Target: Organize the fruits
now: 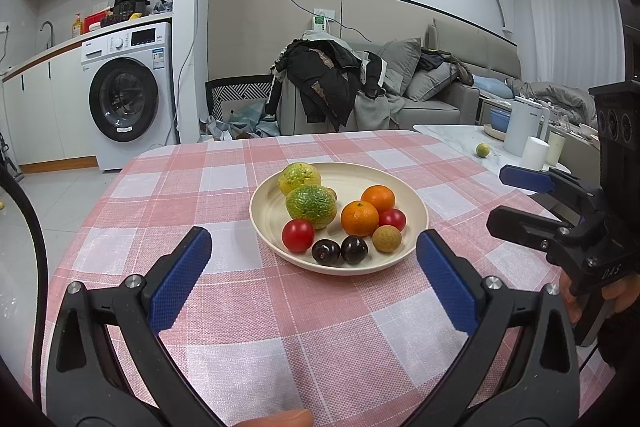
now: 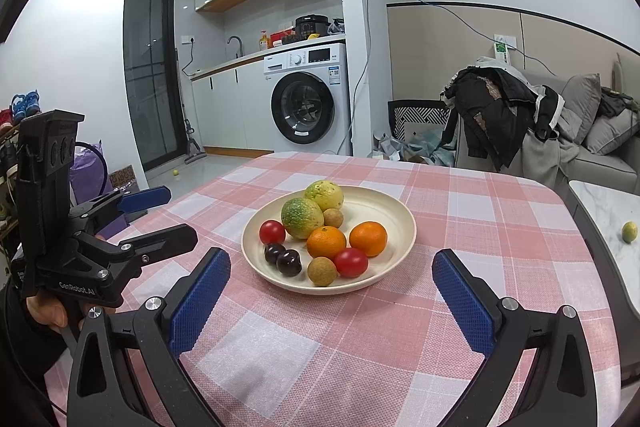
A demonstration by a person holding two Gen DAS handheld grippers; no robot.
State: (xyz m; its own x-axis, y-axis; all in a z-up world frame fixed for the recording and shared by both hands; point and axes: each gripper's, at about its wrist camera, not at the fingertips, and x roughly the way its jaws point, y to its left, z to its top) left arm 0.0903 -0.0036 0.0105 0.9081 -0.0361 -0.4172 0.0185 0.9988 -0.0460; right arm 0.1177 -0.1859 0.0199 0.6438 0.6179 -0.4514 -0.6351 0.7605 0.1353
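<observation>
A cream plate (image 1: 412,205) (image 2: 394,207) sits mid-table on the pink checked cloth. It holds two green-yellow citrus fruits (image 1: 311,206) (image 2: 302,218), two oranges (image 1: 359,218) (image 2: 326,242), two red tomatoes (image 1: 297,235) (image 2: 351,262), two dark cherries (image 1: 354,249) (image 2: 289,262) and two brown longans (image 1: 386,238) (image 2: 322,271). My left gripper (image 1: 314,259) is open and empty, just short of the plate; it also shows in the right wrist view (image 2: 160,215). My right gripper (image 2: 330,281) is open and empty before the plate; it also shows in the left wrist view (image 1: 510,197).
A white marble side table (image 1: 452,139) (image 2: 600,211) stands to the right with a lone lime (image 1: 483,149) (image 2: 629,231), a white kettle (image 1: 524,127) and cups. A sofa with clothes and a washing machine (image 1: 128,95) stand beyond the table.
</observation>
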